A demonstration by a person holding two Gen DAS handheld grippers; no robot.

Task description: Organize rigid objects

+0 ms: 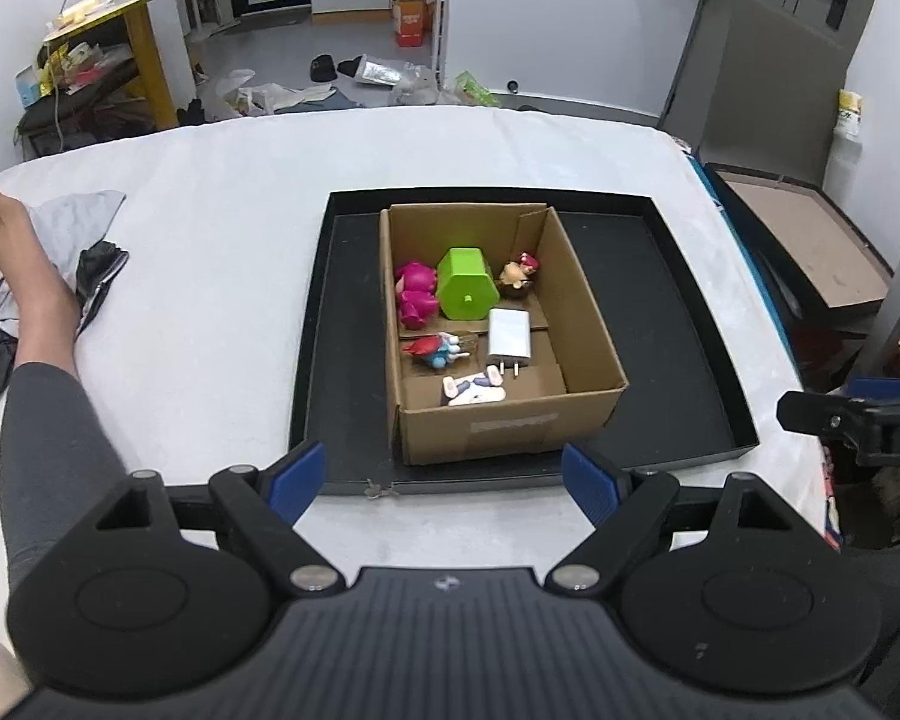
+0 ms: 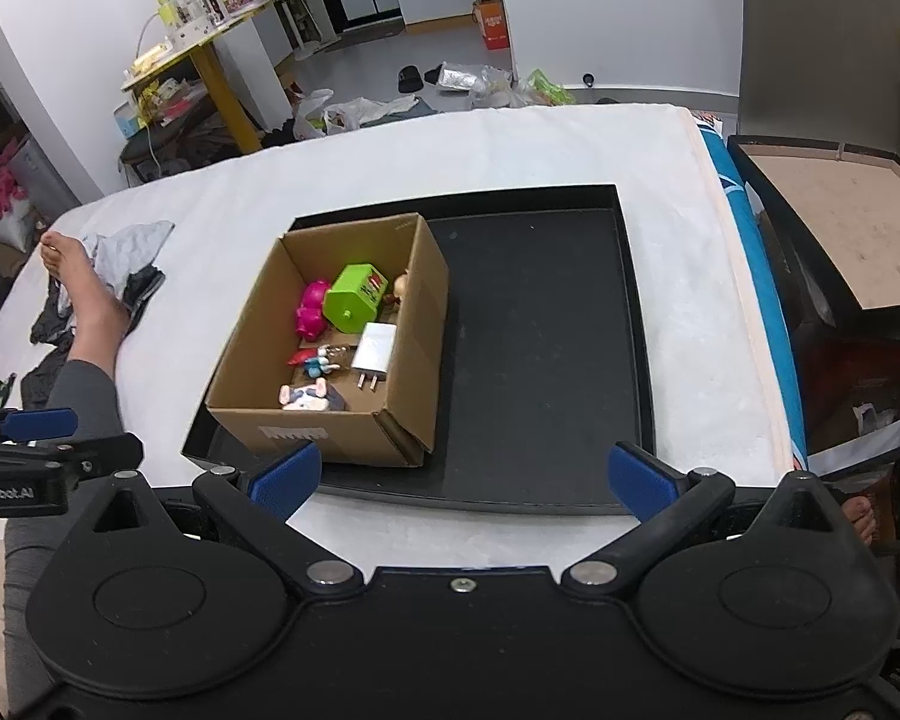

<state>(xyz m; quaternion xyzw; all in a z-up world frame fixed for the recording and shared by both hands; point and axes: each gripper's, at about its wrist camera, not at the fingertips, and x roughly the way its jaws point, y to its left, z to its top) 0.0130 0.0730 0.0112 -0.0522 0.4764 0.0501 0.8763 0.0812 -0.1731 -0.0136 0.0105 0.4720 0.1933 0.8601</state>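
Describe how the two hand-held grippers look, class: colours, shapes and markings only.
Both are black, with blue pads on the fingers, round black discs at each side and silver pivot pins. The left gripper has a ribbed grey top with a small emblem; the right gripper has a plain black top with one screw.

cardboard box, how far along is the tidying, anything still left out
Looks nearly or fully done: the cardboard box on the black tray already holds the green block, pink toy, white charger and small figurines. Nothing is in hand: left gripper and right gripper are both open and empty. No loose items show on the tray floor.
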